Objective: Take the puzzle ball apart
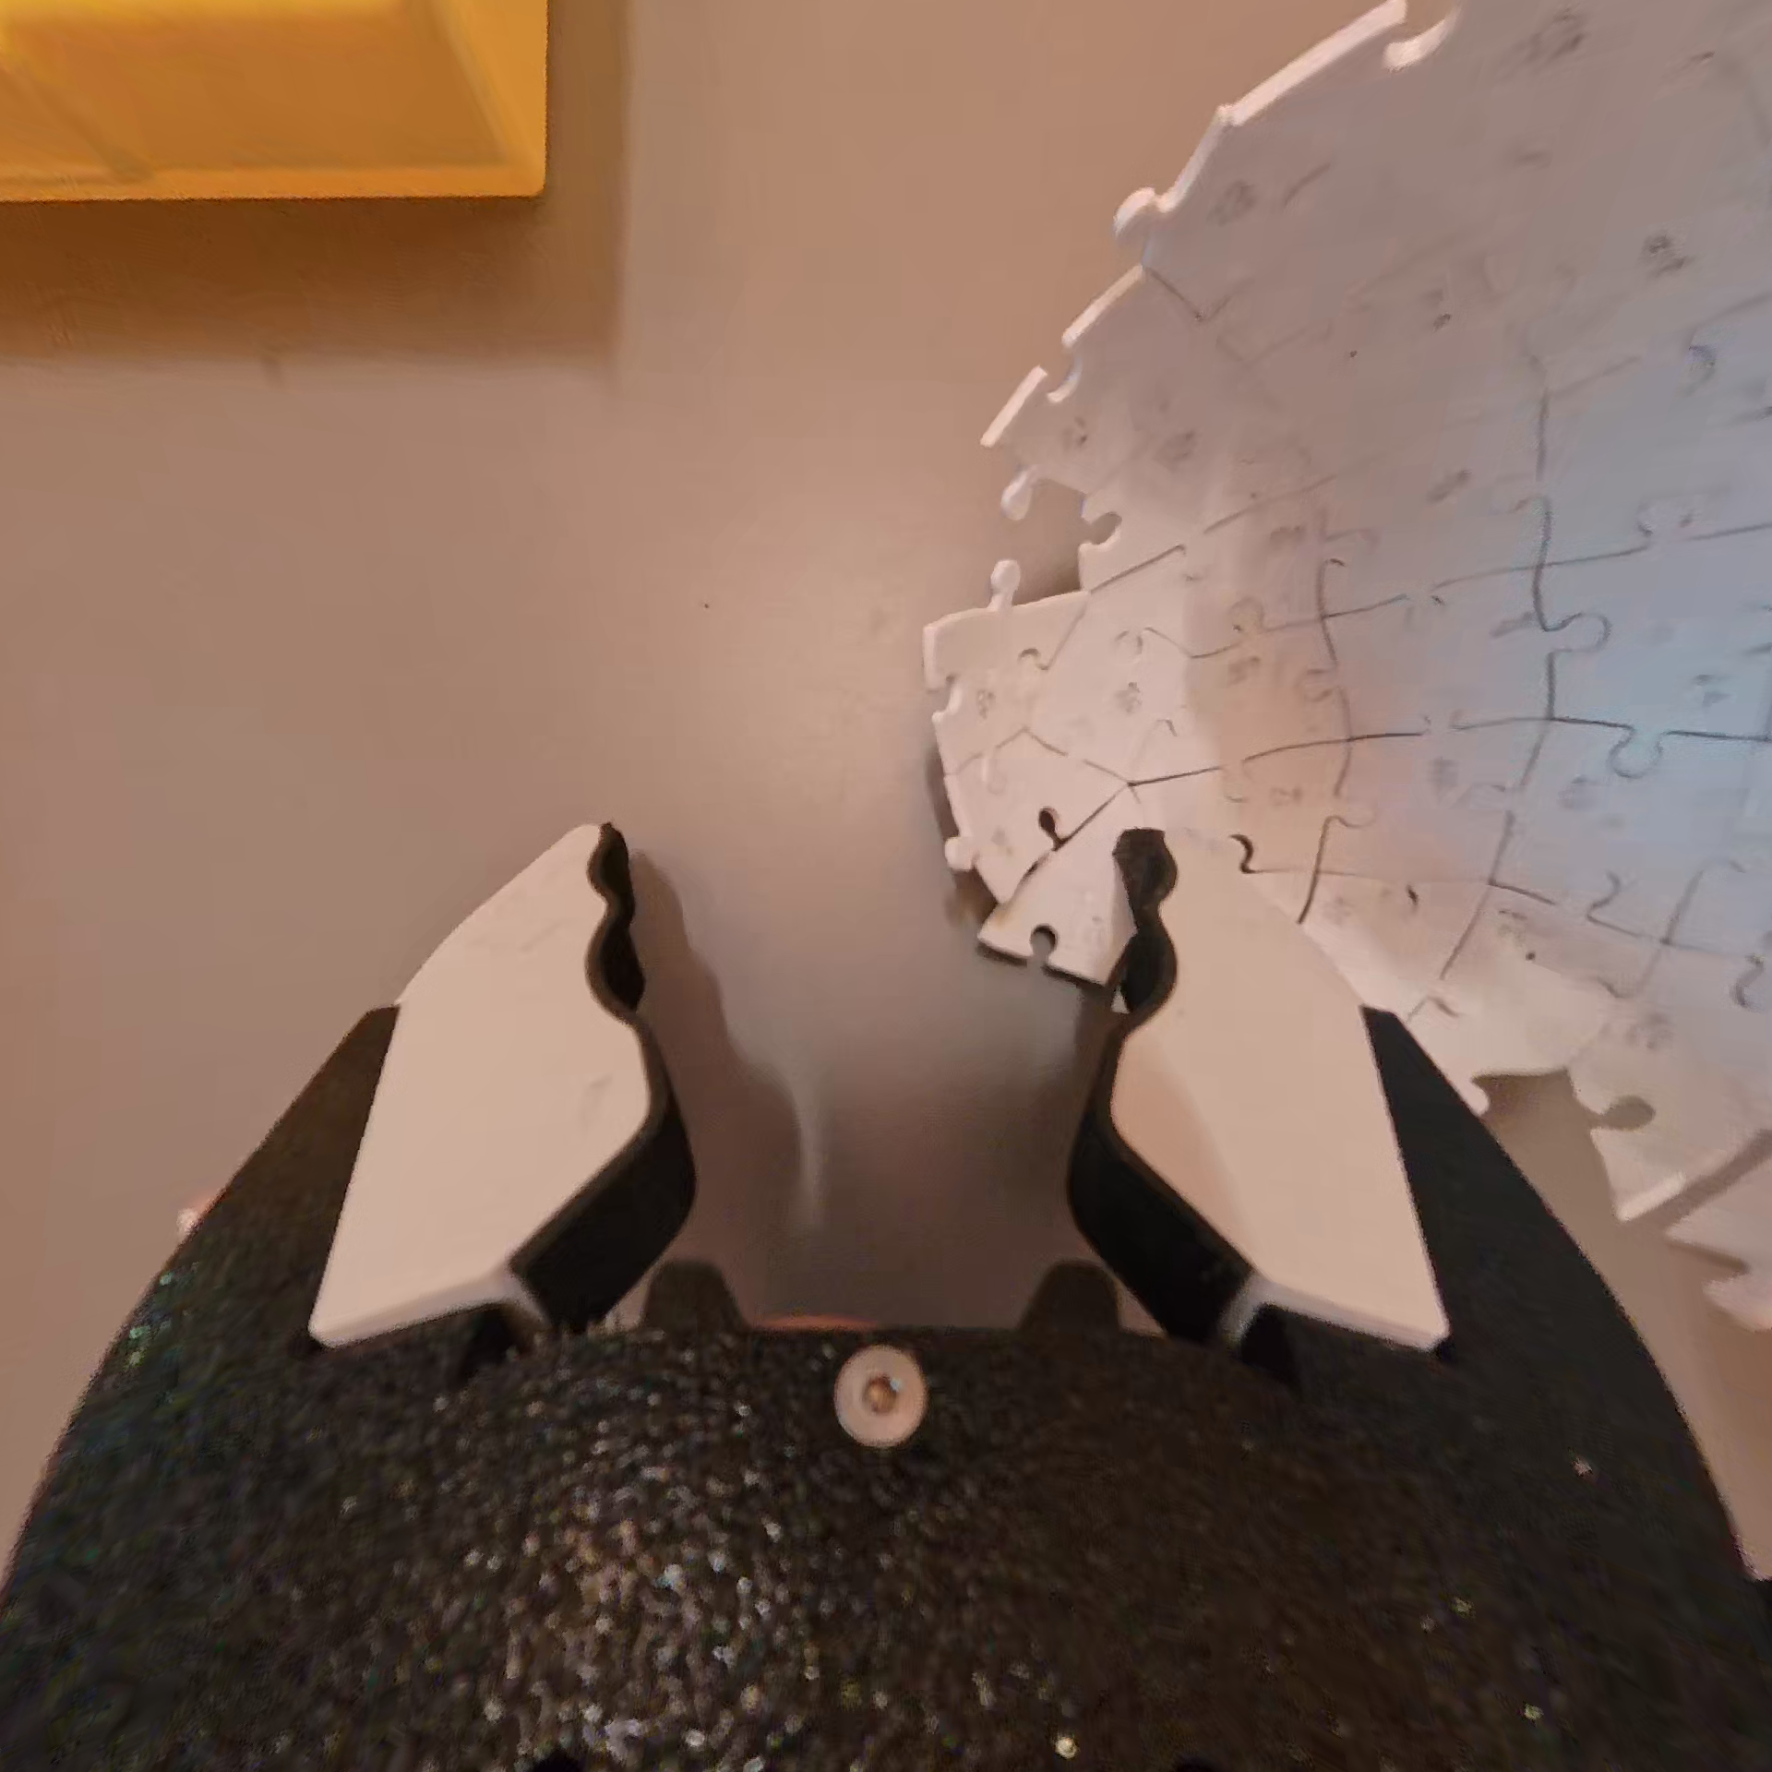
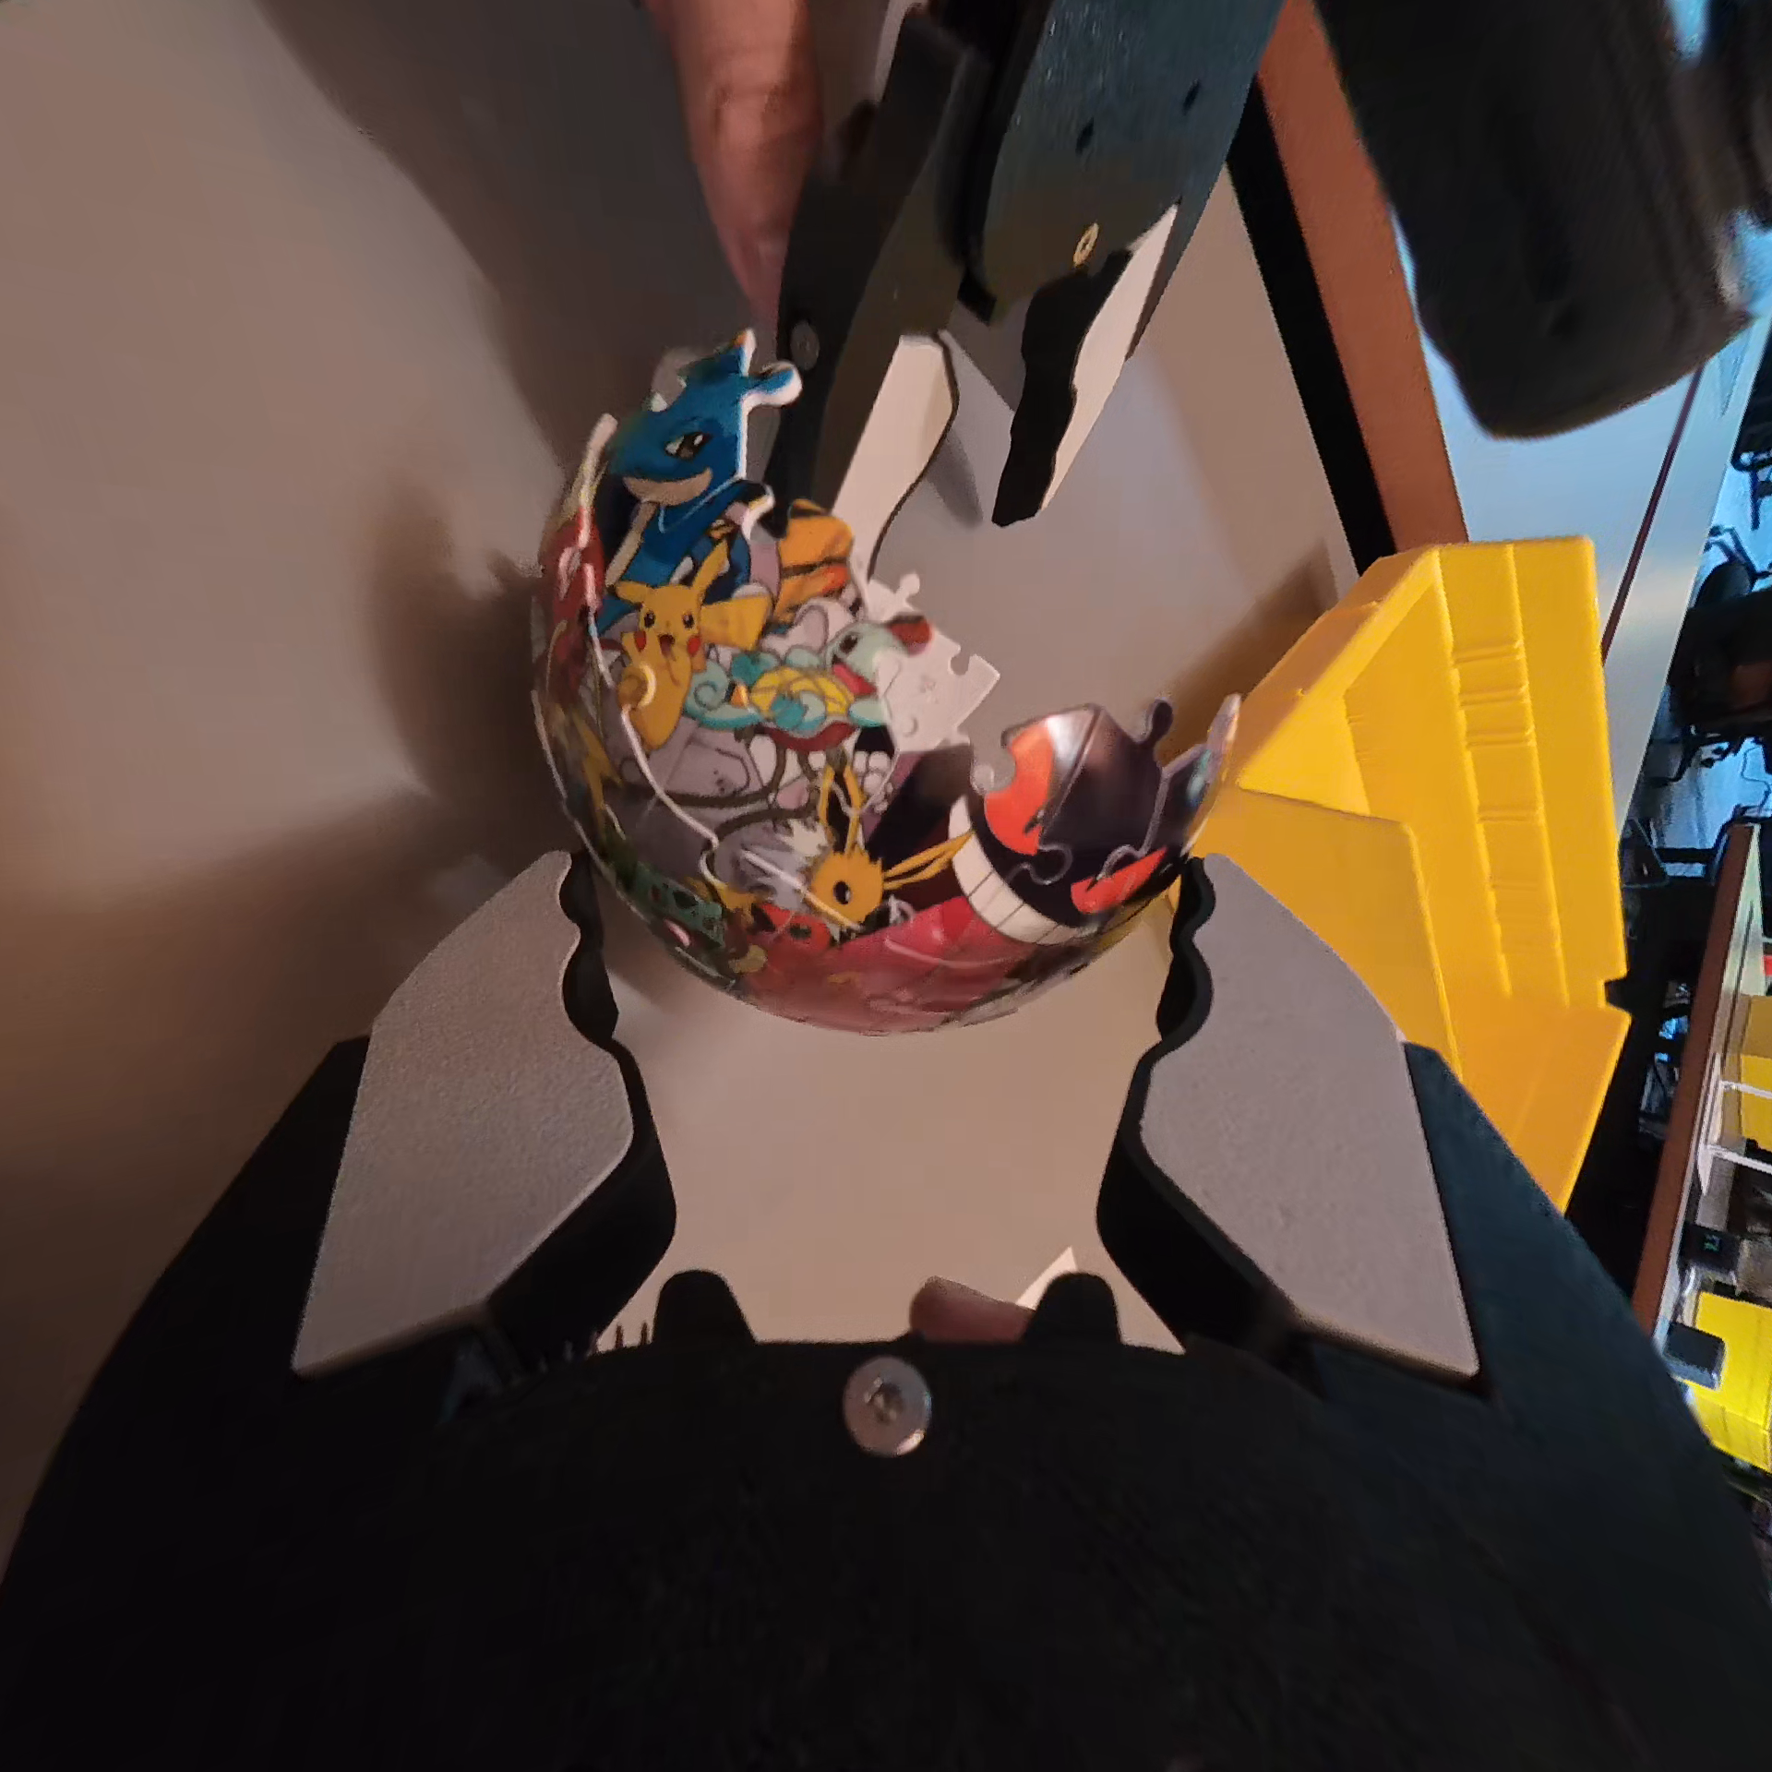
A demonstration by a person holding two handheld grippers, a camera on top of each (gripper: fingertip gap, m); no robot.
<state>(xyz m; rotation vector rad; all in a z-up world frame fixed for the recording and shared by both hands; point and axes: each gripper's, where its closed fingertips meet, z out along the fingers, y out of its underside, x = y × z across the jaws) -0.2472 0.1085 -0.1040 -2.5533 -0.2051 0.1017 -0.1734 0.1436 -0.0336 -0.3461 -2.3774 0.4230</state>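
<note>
The puzzle ball is a partly opened shell with colourful cartoon prints outside, resting on the pale table. In the left wrist view I see its white inner side with a jagged open rim. My left gripper is open; its right fingertip touches a loosened white piece at the rim. My right gripper is open, its fingers on either side of the ball's near lower part. The left gripper also shows in the right wrist view, reaching into the ball from above.
A yellow plastic bin stands right of the ball and shows at the upper left in the left wrist view. A hand holds the left gripper. A wooden table edge and cluttered shelves lie far right.
</note>
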